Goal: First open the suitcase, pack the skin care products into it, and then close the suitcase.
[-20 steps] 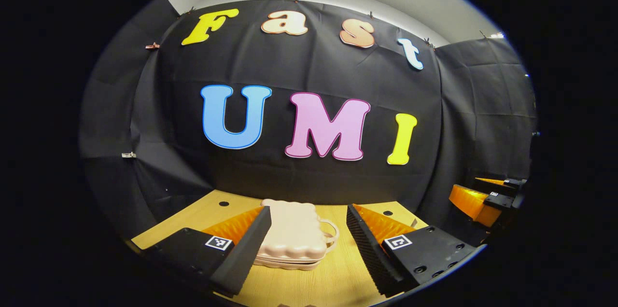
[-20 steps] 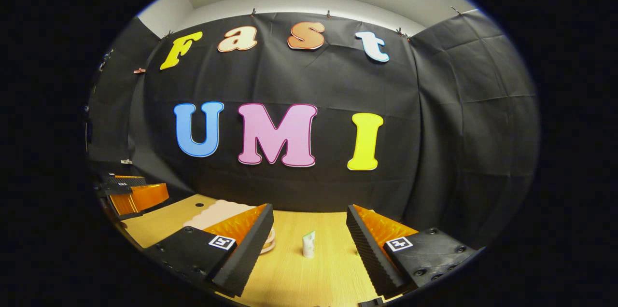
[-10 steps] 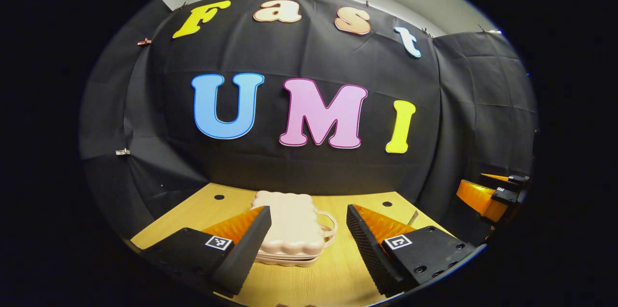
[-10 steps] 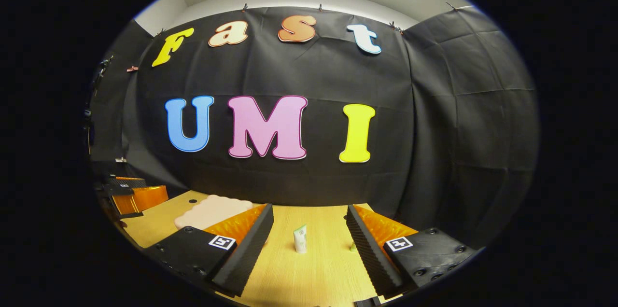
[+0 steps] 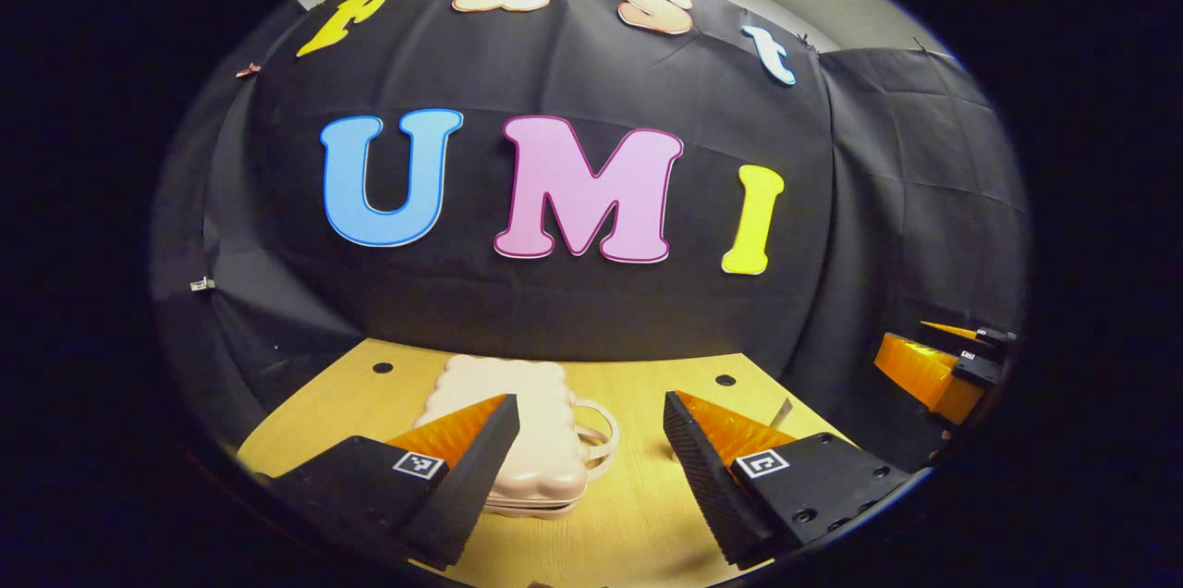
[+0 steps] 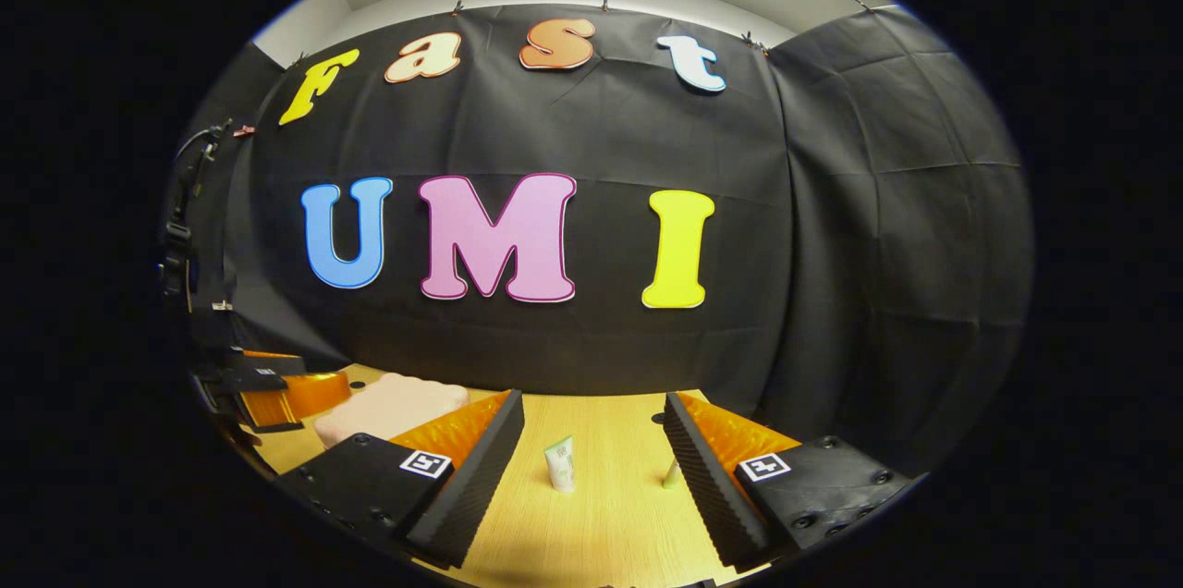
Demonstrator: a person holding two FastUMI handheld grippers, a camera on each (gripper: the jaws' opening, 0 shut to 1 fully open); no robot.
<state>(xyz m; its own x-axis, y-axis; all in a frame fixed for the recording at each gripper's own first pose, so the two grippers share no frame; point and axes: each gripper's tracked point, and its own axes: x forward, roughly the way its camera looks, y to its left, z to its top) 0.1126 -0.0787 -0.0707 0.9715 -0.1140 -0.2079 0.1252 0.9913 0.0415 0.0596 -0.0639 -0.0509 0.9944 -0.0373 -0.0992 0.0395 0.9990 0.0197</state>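
Note:
A small pale pink suitcase (image 5: pixel 527 426) lies flat and closed on the wooden table (image 5: pixel 638 514), its handle facing right. My left gripper (image 5: pixel 591 463) hovers open just in front of it, the left finger overlapping the case's near edge. In the right gripper view the suitcase (image 6: pixel 388 405) lies at the left. A small white tube (image 6: pixel 560 464) stands upright on the table between the fingers of my open right gripper (image 6: pixel 591 468). A second small product (image 6: pixel 673 475) peeks out beside the right finger.
Black cloth walls close the table at the back and sides. The right gripper (image 5: pixel 938 366) shows at the far right of the left gripper view, the left gripper (image 6: pixel 273 385) at the far left of the right gripper view. Round holes (image 5: pixel 725 380) mark the tabletop's rear.
Both cameras tilted down and moved slightly forward. The suitcase slid left in the left gripper view; the tube shifted left in the right gripper view and a second product came into sight.

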